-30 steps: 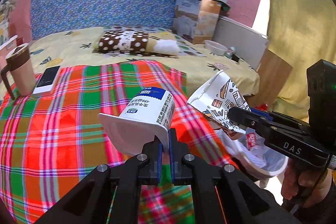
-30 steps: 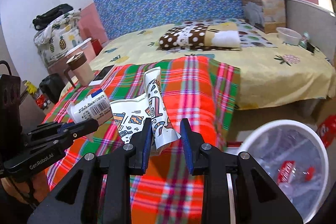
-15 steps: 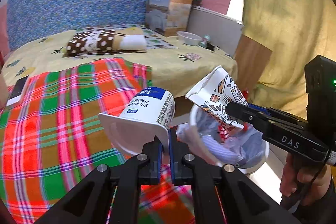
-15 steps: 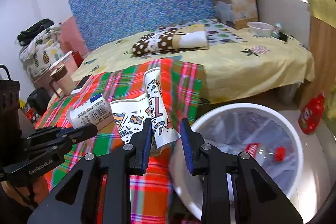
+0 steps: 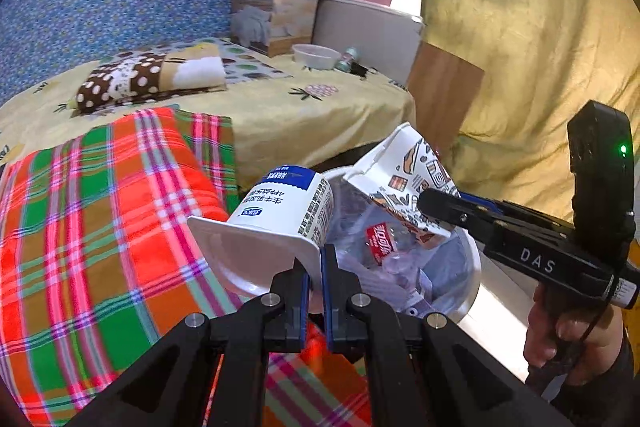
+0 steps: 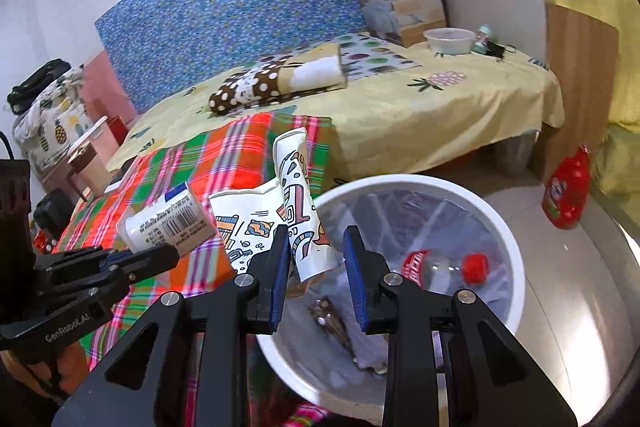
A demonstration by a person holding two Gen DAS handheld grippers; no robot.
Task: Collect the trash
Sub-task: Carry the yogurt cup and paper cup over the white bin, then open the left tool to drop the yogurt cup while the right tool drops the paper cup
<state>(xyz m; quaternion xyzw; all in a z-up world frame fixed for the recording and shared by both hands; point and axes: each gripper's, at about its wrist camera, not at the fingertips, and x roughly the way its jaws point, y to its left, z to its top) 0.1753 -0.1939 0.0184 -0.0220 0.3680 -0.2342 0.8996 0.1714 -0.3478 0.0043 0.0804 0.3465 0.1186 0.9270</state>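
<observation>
Bedside clutter fills my left wrist view: my left gripper [image 5: 314, 269] pinches the rim of the yogurt cup [image 5: 276, 223], which hangs over the plaid blanket [image 5: 100, 227] just short of the white bin [image 5: 472, 267], so letting go now could miss. From my right wrist, the right gripper [image 6: 316, 259] stands apart around the crushed paper cup [image 6: 298, 211] above the bin's rim; it touches the left pad, and half of it overhangs the blanket, so it may tip outside.

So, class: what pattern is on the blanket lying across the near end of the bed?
The blanket is plaid: red-orange and green squares crossed by pink, white and purple stripes. It shows best in the left wrist view.
</observation>
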